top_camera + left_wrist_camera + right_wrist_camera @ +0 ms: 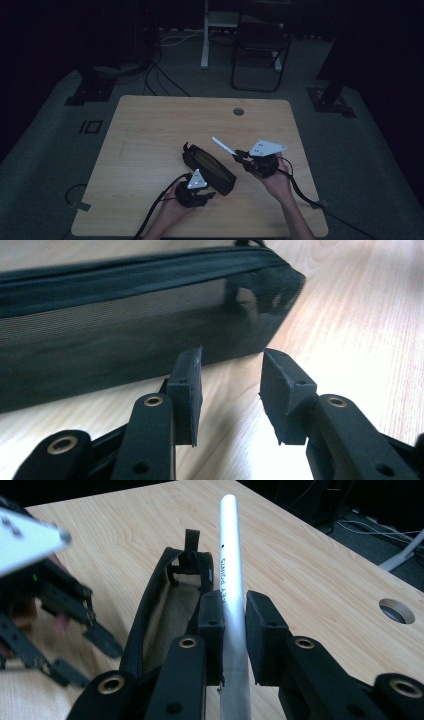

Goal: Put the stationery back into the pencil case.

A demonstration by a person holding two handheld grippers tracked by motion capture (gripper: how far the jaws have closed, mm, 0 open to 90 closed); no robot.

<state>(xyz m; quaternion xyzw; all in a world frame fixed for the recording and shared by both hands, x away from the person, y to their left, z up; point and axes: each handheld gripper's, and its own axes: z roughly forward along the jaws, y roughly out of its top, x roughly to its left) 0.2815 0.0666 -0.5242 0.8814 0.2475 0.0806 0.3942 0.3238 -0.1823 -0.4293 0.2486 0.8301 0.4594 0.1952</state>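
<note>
Right gripper (232, 625) is clamped on a white pen (231, 555), pads pressed to both sides of the barrel. I hold it pointing toward 10 o'clock in the high view, tip in the air above the table (150, 120). From the right gripper view the pen runs up past the jaws, with the open mouth of the black pencil case (170, 605) just to its left.

Left gripper (231, 390) has nothing between its pads; the jaws stand partly apart with bare wood showing in the gap. It sits low, close to the table at the case's 7 o'clock end in the high view, jaws aimed at the mesh side wall of the case. I cannot tell whether a pad touches the fabric yet.

The case lies near the table's centre, long axis running from 10 to 4 o'clock, zip open.

Risks as I judge them:
- The case is soft and unanchored. If I push the pen in before the left gripper has the wall pinched, the case may slide or fold shut.
- The left jaws look aimed low on the wall; closing there may catch only mesh and collapse the opening.
- The pen is held near its rear, so a bump on the zip edge could pivot it in the pads.
</note>
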